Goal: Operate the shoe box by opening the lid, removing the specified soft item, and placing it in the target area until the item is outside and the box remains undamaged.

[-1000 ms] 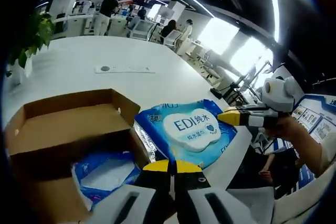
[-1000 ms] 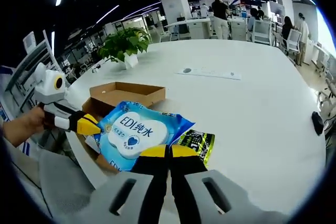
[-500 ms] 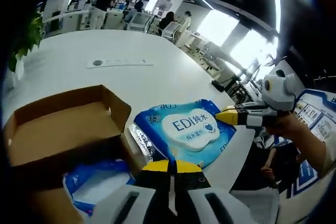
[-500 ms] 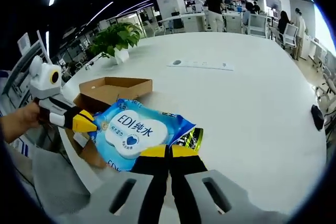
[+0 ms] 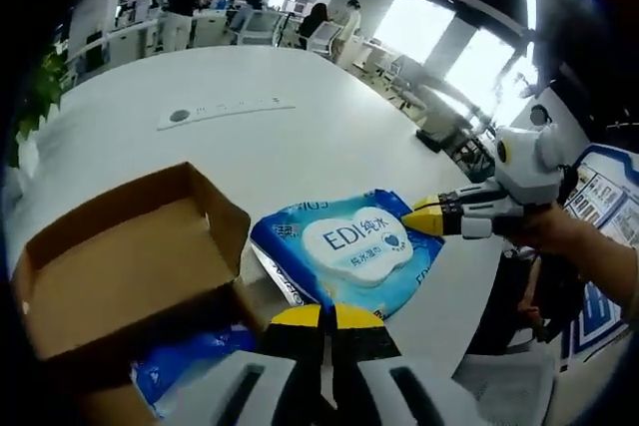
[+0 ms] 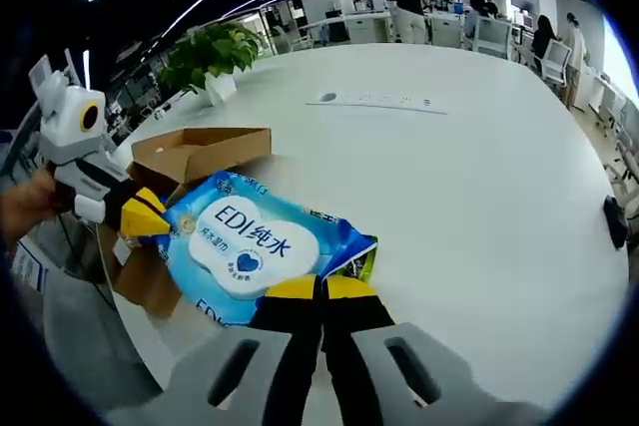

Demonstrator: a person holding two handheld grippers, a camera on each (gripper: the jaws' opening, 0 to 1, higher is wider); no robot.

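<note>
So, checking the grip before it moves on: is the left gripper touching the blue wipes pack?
Touching. In the right gripper view the left gripper has its yellow tips pinched on the edge of the blue wipes pack; no gap shows.

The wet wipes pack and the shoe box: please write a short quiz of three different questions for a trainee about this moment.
1. True or false: both claws are shut on the wet wipes pack.
2. Which word is printed on the pack's white label? A) EDI B) ABC C) SOS
3. Fill in: the brown shoe box stands ____ on the white table.

Key:
1. True: the left claw and the right claw each pinch one edge.
2. A
3. open
</note>
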